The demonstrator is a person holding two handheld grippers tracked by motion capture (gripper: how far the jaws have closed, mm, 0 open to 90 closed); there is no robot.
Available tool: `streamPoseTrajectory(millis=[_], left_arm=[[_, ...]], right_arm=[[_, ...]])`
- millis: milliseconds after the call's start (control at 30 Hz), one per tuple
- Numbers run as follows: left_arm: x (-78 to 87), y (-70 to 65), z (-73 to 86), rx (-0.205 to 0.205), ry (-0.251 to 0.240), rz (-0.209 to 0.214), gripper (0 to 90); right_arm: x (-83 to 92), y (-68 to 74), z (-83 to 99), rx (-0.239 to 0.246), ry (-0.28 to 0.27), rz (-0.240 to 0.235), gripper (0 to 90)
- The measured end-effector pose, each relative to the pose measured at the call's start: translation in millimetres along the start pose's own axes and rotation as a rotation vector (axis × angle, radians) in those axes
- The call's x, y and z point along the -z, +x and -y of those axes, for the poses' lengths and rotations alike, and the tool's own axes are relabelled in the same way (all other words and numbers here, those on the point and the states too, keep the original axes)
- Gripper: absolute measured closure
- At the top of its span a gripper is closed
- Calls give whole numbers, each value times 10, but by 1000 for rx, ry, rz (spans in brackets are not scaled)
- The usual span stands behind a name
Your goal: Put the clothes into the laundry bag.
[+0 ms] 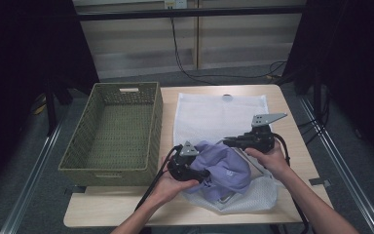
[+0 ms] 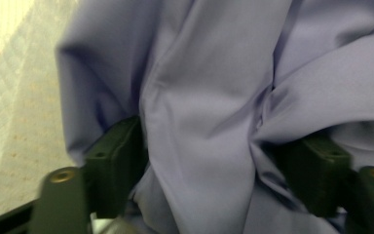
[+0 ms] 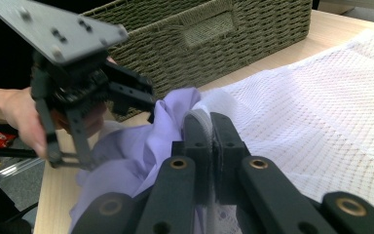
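Note:
A lilac garment (image 1: 230, 168) lies bunched at the near end of a white mesh bag (image 1: 214, 113) on the wooden table. My left gripper (image 1: 206, 174) reaches into the garment from the left. In the left gripper view its jaws stand wide apart (image 2: 219, 139) with a thick fold of the lilac cloth (image 2: 199, 73) between them, and they do not pinch it. My right gripper (image 1: 227, 141) is shut on the bag's edge. In the right gripper view white mesh shows squeezed between its fingertips (image 3: 210, 123), with the garment (image 3: 141, 146) just left of them and the left gripper (image 3: 148, 100) beyond.
A green woven basket (image 1: 119, 169) stands on the table's left half, close to the left hand; its handled wall (image 3: 224, 29) shows in the right gripper view. The mesh bag (image 3: 321, 97) spreads flat toward the far right. Cables trail off the near edge.

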State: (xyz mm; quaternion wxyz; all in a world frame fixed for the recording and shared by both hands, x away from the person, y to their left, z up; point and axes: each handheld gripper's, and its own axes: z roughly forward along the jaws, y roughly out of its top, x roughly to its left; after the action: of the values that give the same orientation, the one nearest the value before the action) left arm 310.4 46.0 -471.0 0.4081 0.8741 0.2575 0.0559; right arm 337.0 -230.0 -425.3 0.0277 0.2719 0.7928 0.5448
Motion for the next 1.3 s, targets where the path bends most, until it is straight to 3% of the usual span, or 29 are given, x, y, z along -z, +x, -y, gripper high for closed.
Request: streamPoseTrajectory(millis=[67,167,300,433,667,733,900,1133,1300], left_arm=[[-3,-3,-3,-14,-6,20,426],[13,-31,-18,-38,9,53,698],[48,-109,-55,-72,12,97,818],[83,-256,-141,-115,-7,161,839],[-33,-375,-294,-150,-14,195,841],[-57,-348,-356,-155,-5,186,841],[-112,-267,-428,-119,-25,159,841],[-224,-80,-305,-56,1,110,842],[-306,-16,-228,-64,45,77,840]], right_arm=[[-8,5,1,-2,2,-3,878],[-8,3,0,-3,2,-4,878],[4,0,-2,-3,0,-1,879],[-4,4,-3,-5,3,-4,879],[-31,98,-50,10,-5,-25,879],[-21,109,-58,10,-10,-30,879],[-18,96,-50,4,-12,-35,879],[26,95,-51,7,-13,-24,879],[28,120,-38,14,4,-12,879]])
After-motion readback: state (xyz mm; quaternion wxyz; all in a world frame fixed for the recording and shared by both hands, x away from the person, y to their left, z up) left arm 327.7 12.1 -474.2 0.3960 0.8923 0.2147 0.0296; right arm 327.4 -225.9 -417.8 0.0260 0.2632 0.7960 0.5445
